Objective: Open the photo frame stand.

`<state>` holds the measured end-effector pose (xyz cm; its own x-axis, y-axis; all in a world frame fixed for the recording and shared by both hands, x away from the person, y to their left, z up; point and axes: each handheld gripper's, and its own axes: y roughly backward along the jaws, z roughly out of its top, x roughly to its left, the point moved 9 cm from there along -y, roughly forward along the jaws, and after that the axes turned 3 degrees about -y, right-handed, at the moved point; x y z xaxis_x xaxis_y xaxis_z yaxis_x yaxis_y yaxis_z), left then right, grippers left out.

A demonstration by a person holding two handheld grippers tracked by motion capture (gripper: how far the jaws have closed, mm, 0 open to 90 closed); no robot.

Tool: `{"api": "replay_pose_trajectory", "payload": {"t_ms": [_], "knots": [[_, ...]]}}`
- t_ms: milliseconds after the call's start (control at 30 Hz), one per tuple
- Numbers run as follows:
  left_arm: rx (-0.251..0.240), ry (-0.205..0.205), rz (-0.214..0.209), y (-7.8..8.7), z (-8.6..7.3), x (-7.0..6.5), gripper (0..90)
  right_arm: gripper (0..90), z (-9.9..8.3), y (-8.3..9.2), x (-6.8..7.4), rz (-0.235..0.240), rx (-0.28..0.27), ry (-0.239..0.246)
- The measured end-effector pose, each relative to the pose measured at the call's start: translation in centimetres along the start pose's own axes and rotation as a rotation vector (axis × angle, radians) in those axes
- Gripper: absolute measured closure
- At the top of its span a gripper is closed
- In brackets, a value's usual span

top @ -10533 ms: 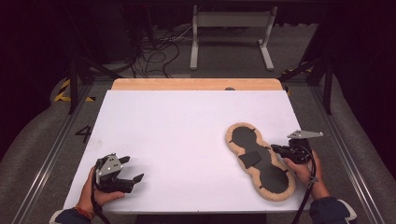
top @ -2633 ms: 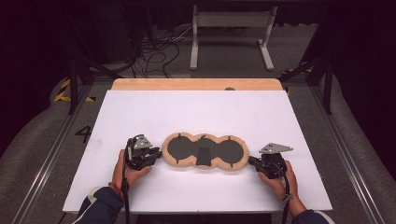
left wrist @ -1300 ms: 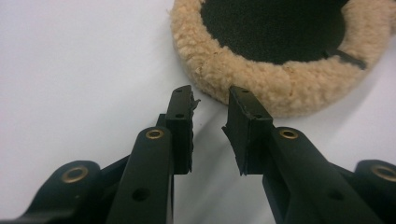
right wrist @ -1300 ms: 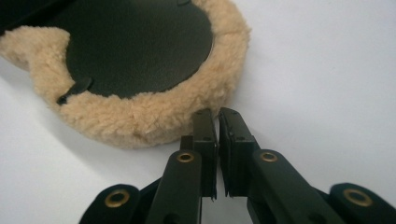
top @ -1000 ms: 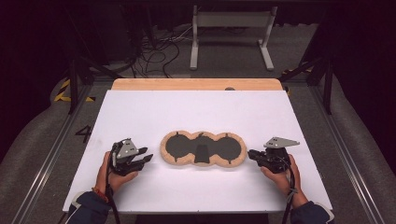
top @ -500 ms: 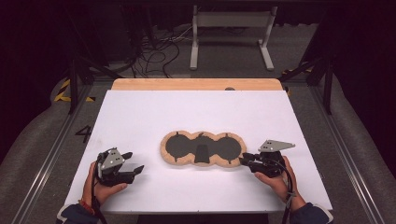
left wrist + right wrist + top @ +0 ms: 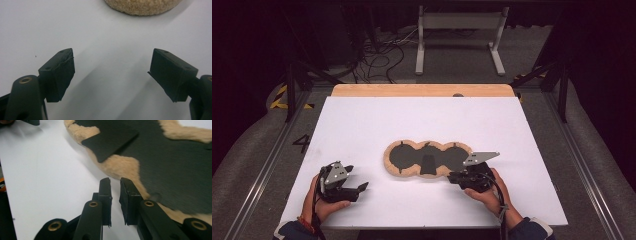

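The fleece pad [image 7: 428, 159], a tan three-lobed piece with black panels and a loose black flap [image 7: 428, 164] at its middle, lies flat near the centre of the white table [image 7: 362, 120], its long axis running left to right. A second ago the left gripper [image 7: 357, 189] sat close beside the pad's left lobe; it is now well apart from it, down toward the near left corner of the table, and its jaws have just been opening. In the left gripper view they stand wide, with only bare table between them and the rounded fleece edge [image 7: 142, 6] at the top of the frame, so the left side has let go and holds nothing. The right gripper [image 7: 451, 176] has shifted inward along the near edge, from just off the pad's right end to the near rim of the right lobe. Its jaws have just been closing; in the right gripper view they stand nearly together with a thin gap between the pads, and nothing is seen clamped in that gap, with the fleece rim [image 7: 117, 166] just ahead and to the right. Judged from this, positioning of the pad at the table centre appears finished on the left side, and the right gripper appears to be either lining up on the near rim or releasing it; the pad rests unheld.
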<state>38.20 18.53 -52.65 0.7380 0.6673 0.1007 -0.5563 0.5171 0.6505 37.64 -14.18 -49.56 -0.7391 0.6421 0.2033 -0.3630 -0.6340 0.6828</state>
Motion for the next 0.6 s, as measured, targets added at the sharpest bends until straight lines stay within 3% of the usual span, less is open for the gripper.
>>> {"api": "replay_pose_trajectory", "payload": {"t_ms": [233,500,600], "knots": [[-0.003,0.001,-0.007,0.0,0.0,0.0,18.4,79.4,0.2,-2.3,1.2,0.027,0.043,-0.007],[0.004,-0.003,-0.010,-0.1,0.0,0.0,17.5,75.2,1.1,-3.0,1.0,0.074,0.000,-0.066],[0.004,0.004,-0.007,-0.1,0.0,0.0,17.1,70.9,1.8,-2.9,0.8,0.106,-0.041,-0.118]]}}
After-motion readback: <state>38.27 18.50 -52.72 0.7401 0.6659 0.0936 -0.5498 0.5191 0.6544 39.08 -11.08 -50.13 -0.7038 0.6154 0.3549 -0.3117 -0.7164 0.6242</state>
